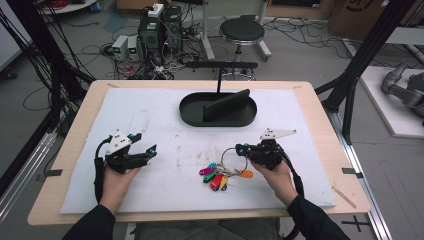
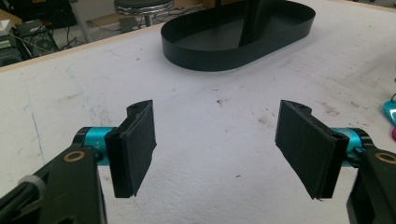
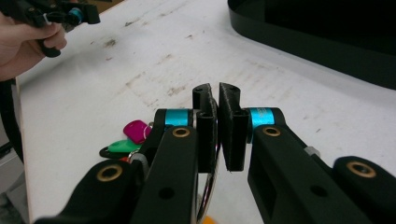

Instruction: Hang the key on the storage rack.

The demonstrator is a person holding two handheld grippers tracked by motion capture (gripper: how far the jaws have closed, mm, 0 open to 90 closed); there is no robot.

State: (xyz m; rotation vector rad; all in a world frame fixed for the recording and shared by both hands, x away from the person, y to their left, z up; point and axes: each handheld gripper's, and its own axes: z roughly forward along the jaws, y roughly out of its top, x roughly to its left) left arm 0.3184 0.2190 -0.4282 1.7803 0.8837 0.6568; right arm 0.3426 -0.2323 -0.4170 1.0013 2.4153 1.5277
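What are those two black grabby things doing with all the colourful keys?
A person sits at a table with a gripper in each hand. The right gripper is shut on the metal ring of a bunch of colourful key tags, which lie on the white mat. The left gripper waits with its jaws wide open and nothing between them. Farther back on the mat sits a black oval tray with a hook stand rising from it.

L gripper: held low by the left hand, jaws spread wide, pads facing each other across a broad gap | R gripper: gripped by the right hand, pointed toward the left one, jaws pressed nearly together
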